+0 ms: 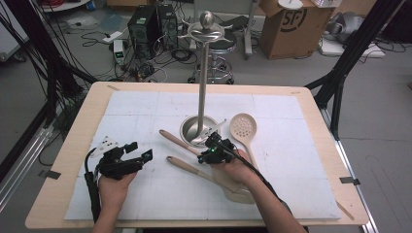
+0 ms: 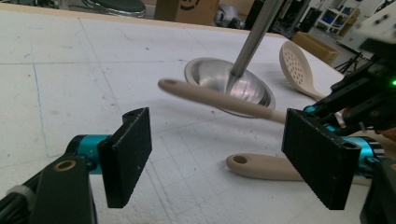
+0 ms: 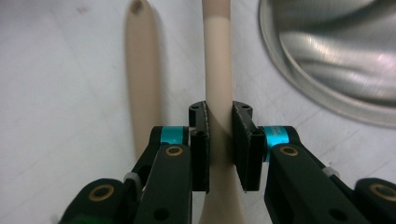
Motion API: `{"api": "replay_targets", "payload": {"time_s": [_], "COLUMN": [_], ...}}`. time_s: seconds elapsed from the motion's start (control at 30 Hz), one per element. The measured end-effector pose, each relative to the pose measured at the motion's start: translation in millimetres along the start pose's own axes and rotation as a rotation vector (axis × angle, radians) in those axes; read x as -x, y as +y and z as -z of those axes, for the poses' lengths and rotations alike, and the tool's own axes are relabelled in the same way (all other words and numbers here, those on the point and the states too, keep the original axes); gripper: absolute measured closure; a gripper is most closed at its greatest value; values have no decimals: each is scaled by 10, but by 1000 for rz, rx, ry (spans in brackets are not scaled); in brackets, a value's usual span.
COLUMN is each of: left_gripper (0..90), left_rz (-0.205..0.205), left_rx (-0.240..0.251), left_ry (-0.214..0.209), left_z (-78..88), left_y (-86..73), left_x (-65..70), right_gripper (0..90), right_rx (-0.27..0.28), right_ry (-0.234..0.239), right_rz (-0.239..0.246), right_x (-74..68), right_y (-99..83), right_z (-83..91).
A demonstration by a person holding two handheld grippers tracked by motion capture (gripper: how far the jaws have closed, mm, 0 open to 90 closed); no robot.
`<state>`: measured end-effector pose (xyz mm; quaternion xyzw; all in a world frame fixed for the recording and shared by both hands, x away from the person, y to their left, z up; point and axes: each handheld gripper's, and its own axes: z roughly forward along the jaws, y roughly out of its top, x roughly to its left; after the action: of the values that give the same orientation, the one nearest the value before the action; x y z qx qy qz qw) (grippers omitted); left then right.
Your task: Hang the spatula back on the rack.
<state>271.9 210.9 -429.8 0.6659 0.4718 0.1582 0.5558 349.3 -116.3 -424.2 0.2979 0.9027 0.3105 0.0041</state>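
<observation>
The right gripper (image 1: 214, 151) is clamped on the handle of a beige spoon (image 3: 218, 70). In the right gripper view the handle runs straight up between the two black pads, and both pads press on its sides. The handle goes from the gripper toward the far left in the high view, and its end with a small hole (image 2: 169, 84) seems to be lifted above the white mat (image 1: 145, 111).

A second beige spoon (image 1: 187, 166) lies flat on the mat, just beside the held one and nearer to the person. A slotted spoon (image 1: 242, 128) lies to the right of the gripper, with its round head near the metal base.

The metal stand (image 1: 203, 82) rises from a round shiny base (image 2: 219, 79) just behind the right gripper. The held handle passes in front of this base in the left gripper view.

The left gripper (image 1: 137, 151) rests low over the mat on the left side, well apart from the spoons. Its jaws stand wide apart and nothing is between them.
</observation>
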Motion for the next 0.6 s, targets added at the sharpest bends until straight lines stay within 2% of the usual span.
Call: {"api": "replay_targets", "payload": {"time_s": [0.17,0.33,0.47,0.6], "left_gripper": [251,251,251,251], "left_rz": [-3,0,-6,-11], "left_rx": [4,5,6,0], "left_ry": [0,-4,-7,-14], "left_z": [1,-2,-4,-16], "left_y": [4,-1,2,0], "left_x": [20,24,36,44], "right_gripper": [788,788,787,786], "right_rx": [92,189,295,379], "right_ry": [28,44,46,38], "right_rz": [-28,-48,-77,-100], "right_x": [30,40,80,124], "right_y": [16,-60,-198,-389], "right_z": [213,436,626,783]}}
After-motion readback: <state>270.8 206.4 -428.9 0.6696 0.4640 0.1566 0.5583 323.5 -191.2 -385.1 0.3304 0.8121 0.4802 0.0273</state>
